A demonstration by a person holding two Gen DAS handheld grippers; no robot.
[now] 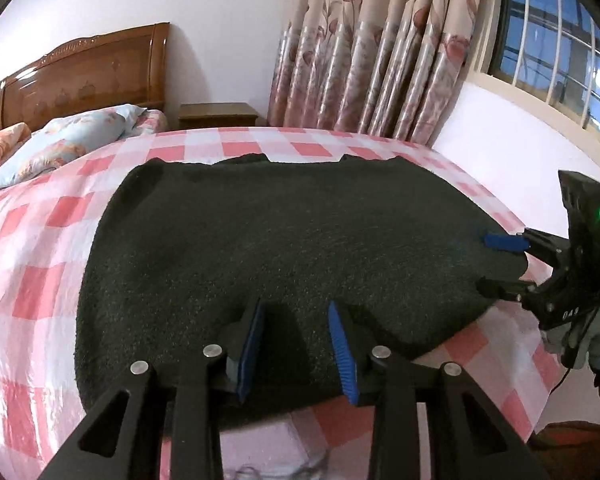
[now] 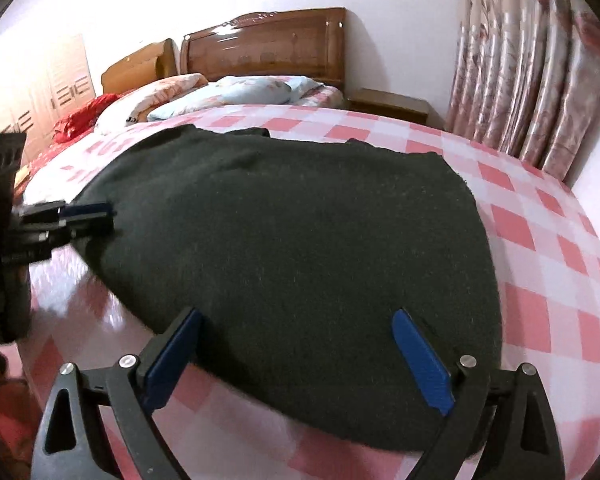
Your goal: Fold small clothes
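A dark fuzzy cloth (image 1: 284,248) lies spread flat on my bed with the pink and white checked sheet (image 1: 40,280), close to the near edge; my left gripper (image 1: 296,344) sits over the cloth's near edge with its blue pads a little apart and nothing pinched between them; my right gripper (image 2: 296,356) is spread wide over the same edge, near the bed's right side, holding nothing; a light blue pillow (image 2: 244,94) rests by the brown wooden headboard (image 2: 268,48).
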